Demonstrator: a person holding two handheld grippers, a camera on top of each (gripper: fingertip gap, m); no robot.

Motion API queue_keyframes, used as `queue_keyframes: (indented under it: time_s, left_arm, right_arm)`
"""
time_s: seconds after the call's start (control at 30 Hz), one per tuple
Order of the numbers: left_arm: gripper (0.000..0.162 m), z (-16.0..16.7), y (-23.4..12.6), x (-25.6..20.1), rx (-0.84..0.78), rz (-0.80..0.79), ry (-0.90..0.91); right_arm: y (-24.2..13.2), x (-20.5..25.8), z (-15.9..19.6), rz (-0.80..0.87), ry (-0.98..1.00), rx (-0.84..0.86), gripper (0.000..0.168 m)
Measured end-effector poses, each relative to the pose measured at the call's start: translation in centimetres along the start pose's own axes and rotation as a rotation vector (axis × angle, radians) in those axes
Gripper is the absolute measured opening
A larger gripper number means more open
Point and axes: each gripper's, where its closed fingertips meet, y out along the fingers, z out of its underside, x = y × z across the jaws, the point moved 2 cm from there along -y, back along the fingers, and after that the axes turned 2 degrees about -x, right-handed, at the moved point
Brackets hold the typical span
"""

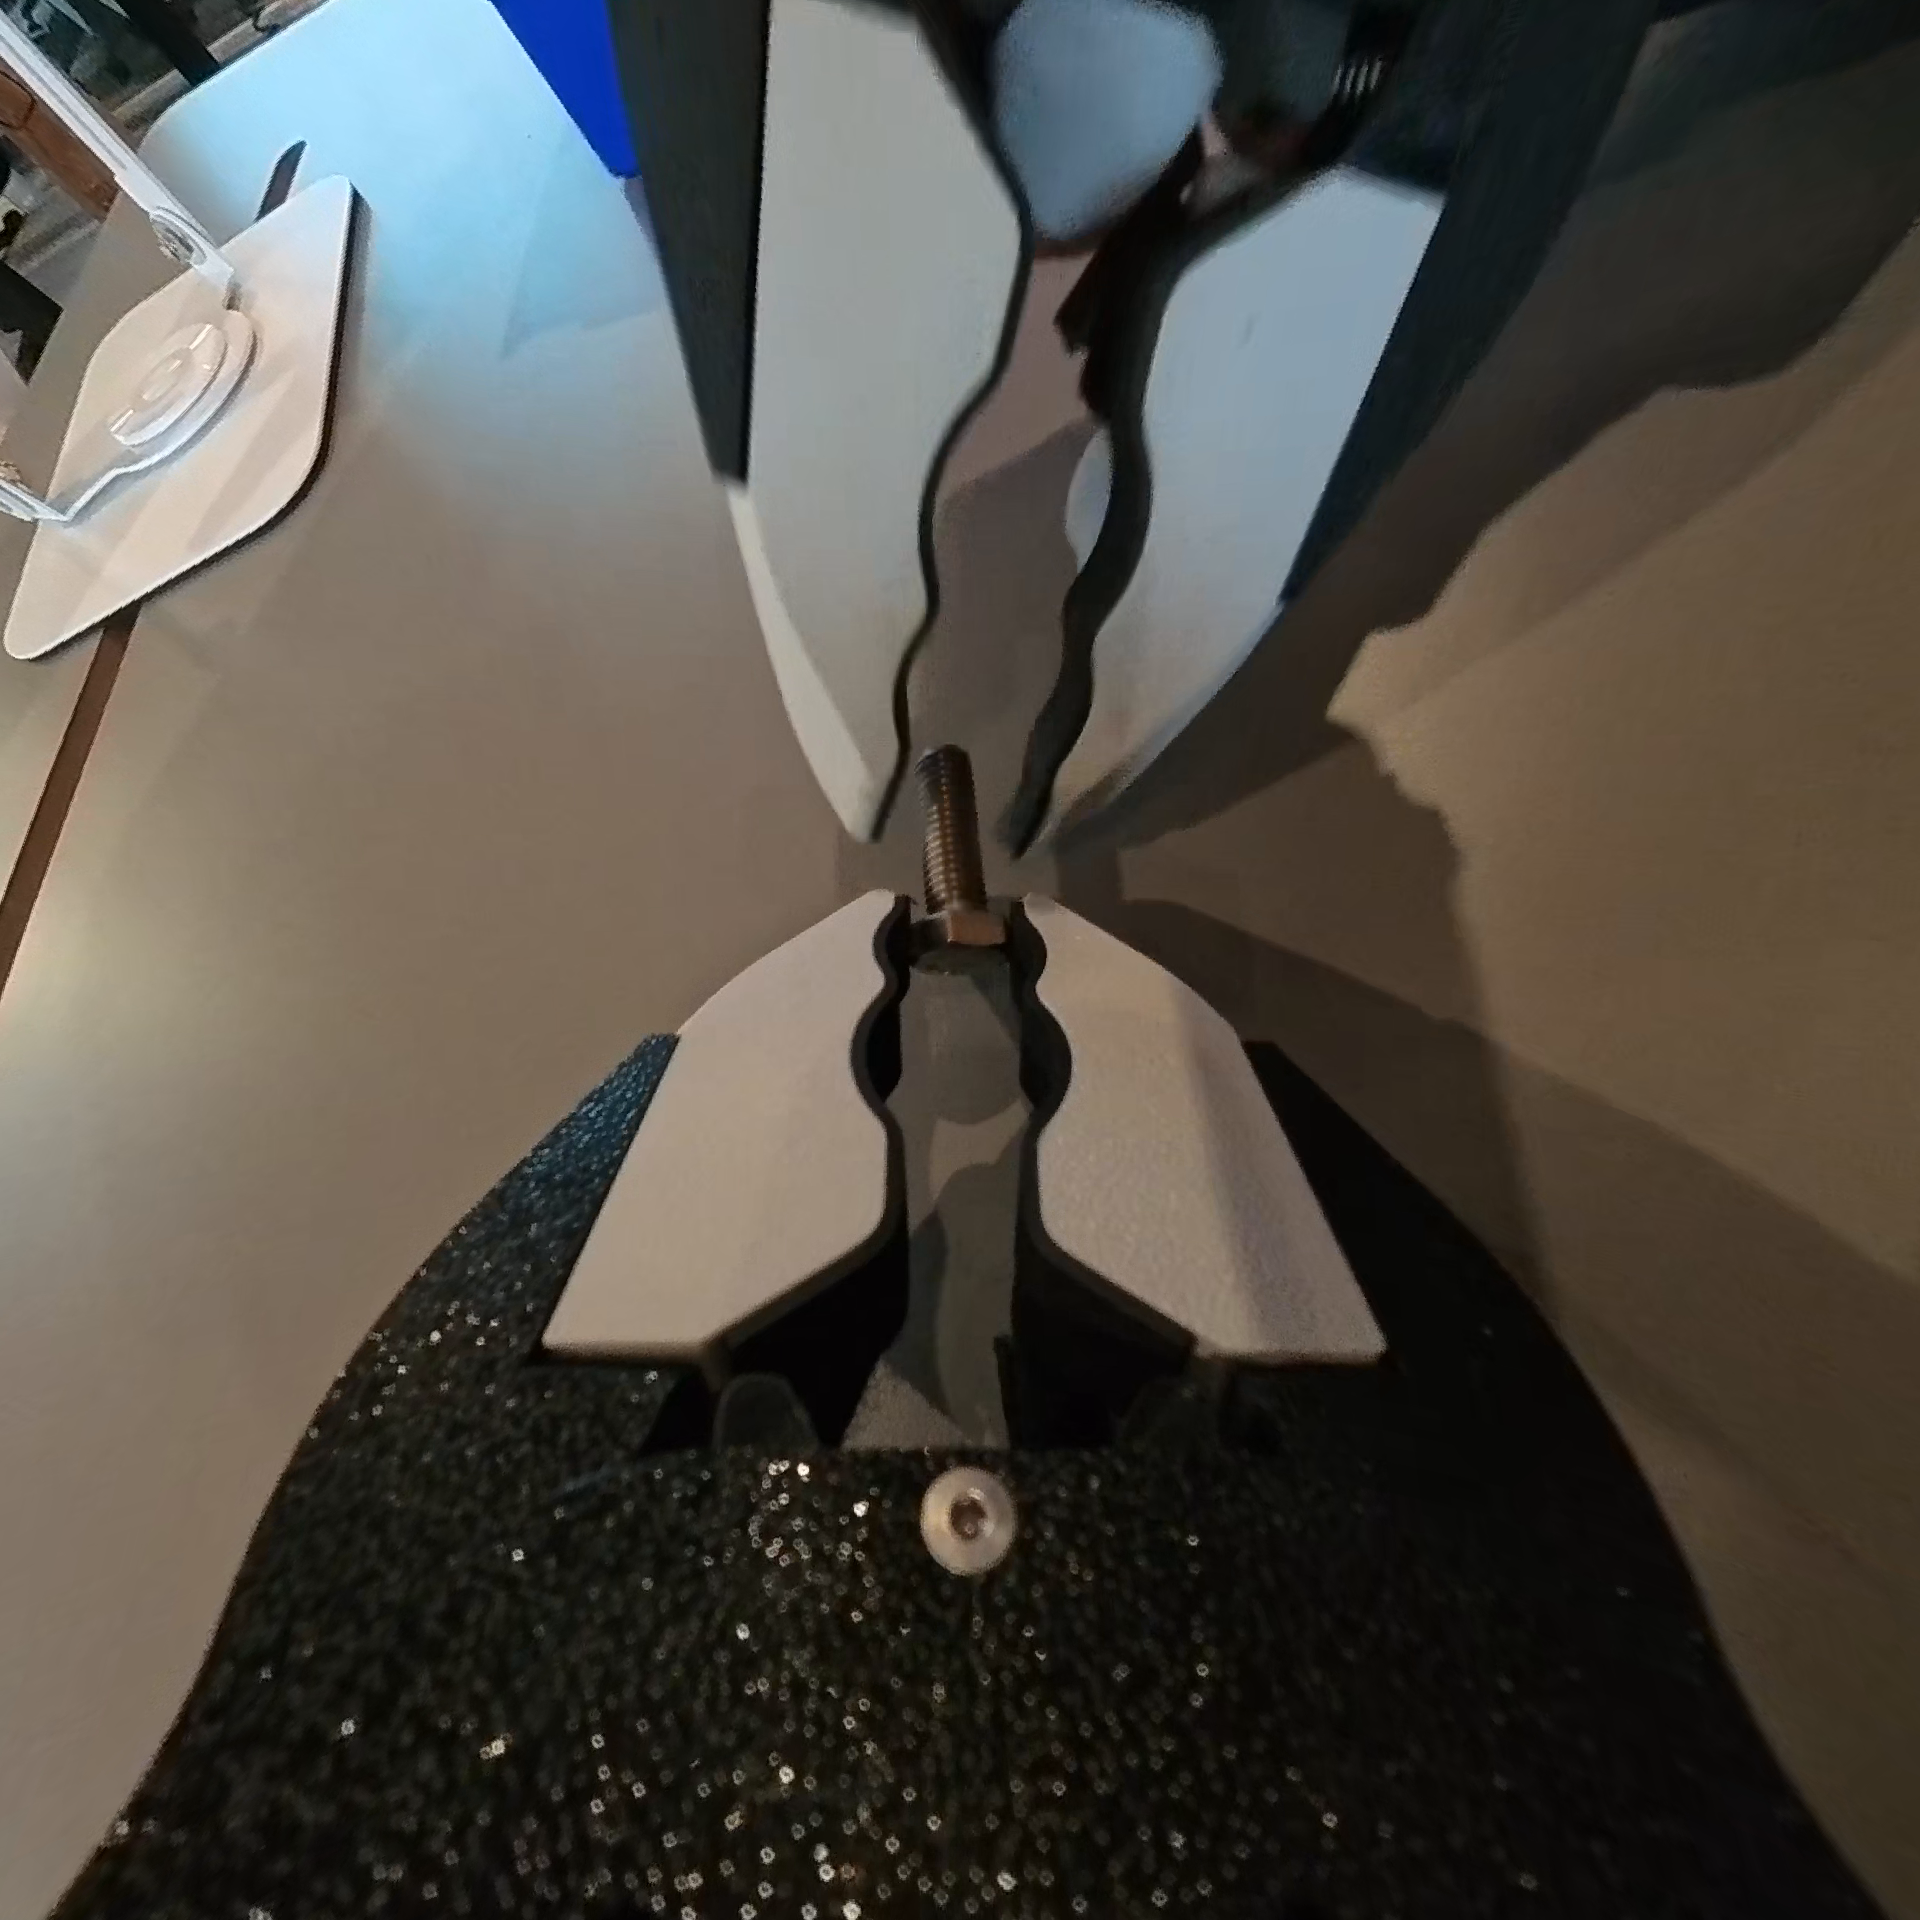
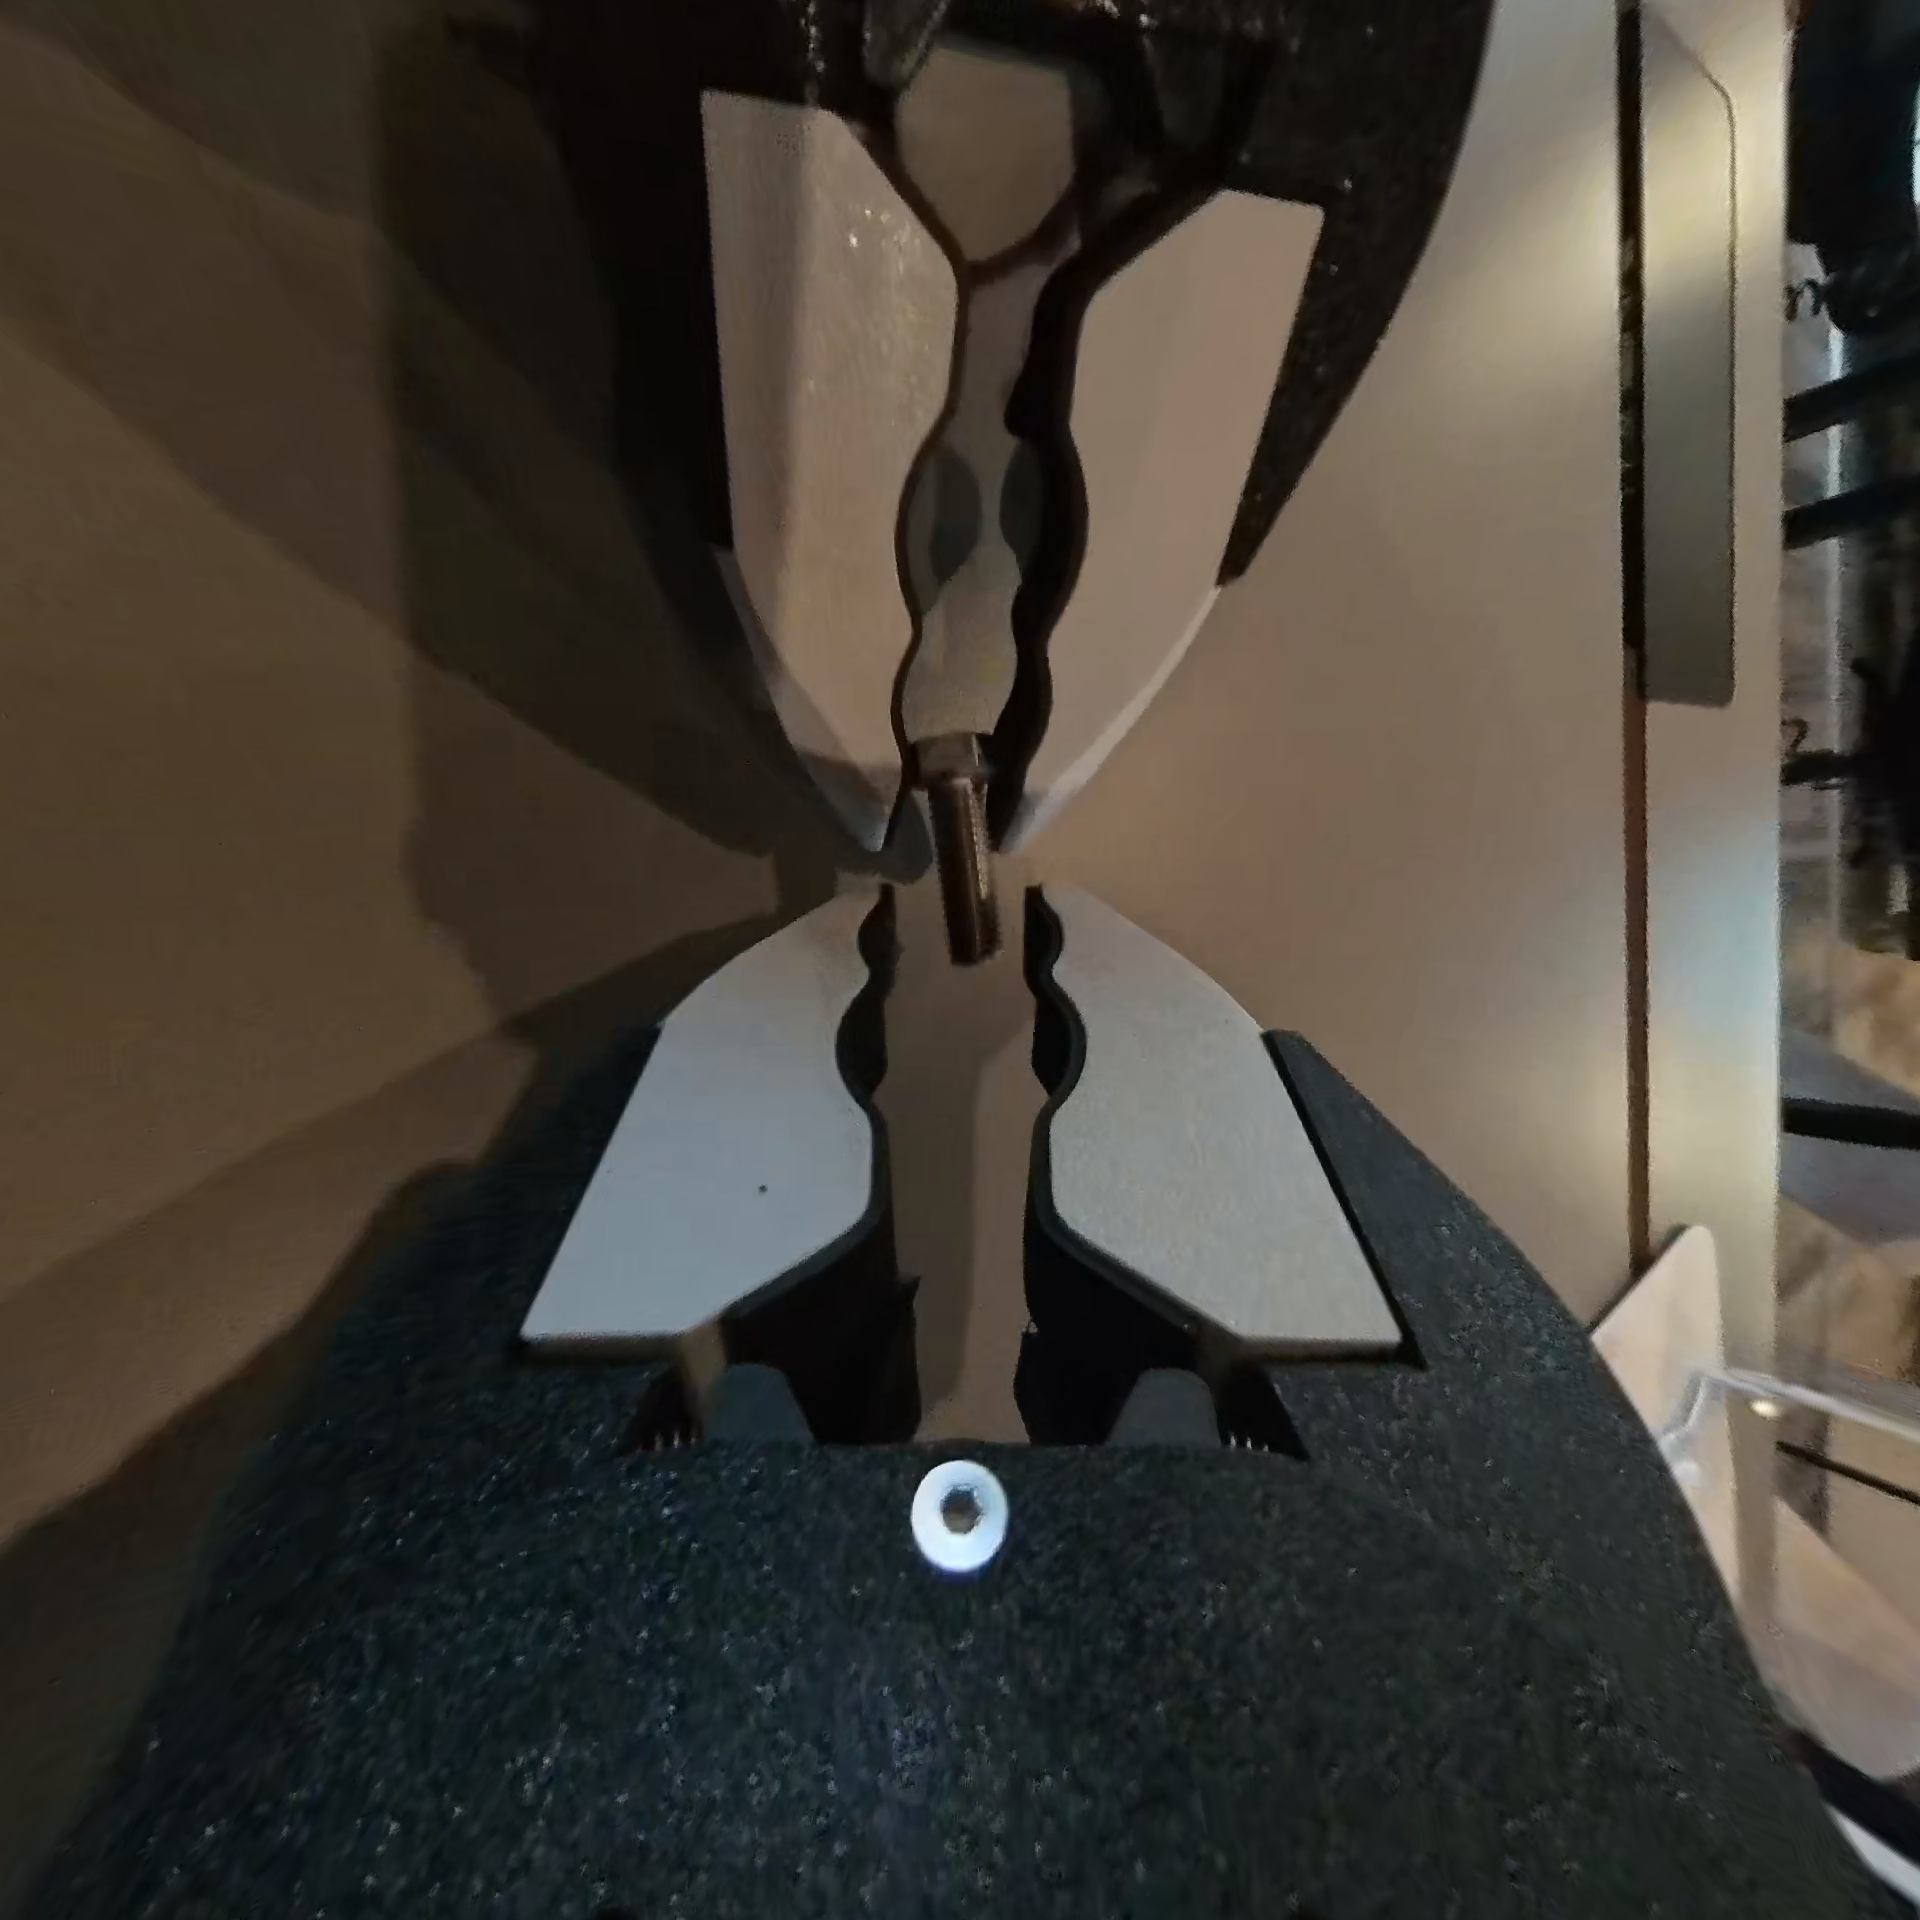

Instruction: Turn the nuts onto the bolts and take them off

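A steel bolt (image 1: 943, 831) is held by its hex head in my left gripper (image 1: 958, 914), which is shut on it above a beige table (image 1: 416, 935). The threaded shaft points away, toward my right gripper (image 1: 951, 836). The right gripper's fingers stand on either side of the shaft's end without touching it. In the right wrist view the right gripper (image 2: 961, 899) is open, and the bolt (image 2: 966, 873) reaches in between its fingertips (image 2: 1044, 914). The left gripper (image 2: 951, 821) holds the bolt head opposite. I see no nut in either view.
A white flat plate with a clear plastic stand (image 1: 187, 416) lies at the table's left edge (image 1: 62, 748). A blue thing (image 1: 613, 73) is at the far end. In the right wrist view the table edge (image 2: 1636, 935) and a clear plastic piece (image 2: 1766, 1403) are on the right. My left and right fingertips are right by each other.
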Motion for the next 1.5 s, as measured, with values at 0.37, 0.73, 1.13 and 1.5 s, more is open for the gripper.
queue_keyframes:
  time_s: [0.37, 0.73, 1.13, 1.5]
  left_arm:
    - [0.041, -0.5, -0.2, 1.3, -0.041, -0.161, 0.047]
    - [0.000, 0.1, 0.3, 1.4, 0.024, -0.214, 0.111]
    - [0.000, 0.2, 0.3, 1.3, 0.024, -0.203, 0.100]
    - [0.000, 0.3, 0.3, 1.3, 0.024, -0.206, 0.100]
  right_arm:
    - [-1.7, -0.7, 1.0, 0.029, 0.038, 0.087, 0.010]
    - [-22.7, -9.9, 16.7, 0.324, 0.425, 0.521, 0.010]
    - [-17.4, -7.8, 32.5, -0.188, 0.643, 0.712, 0.011]
    - [-21.2, -12.2, 25.2, 0.249, 0.716, 0.562, 0.024]
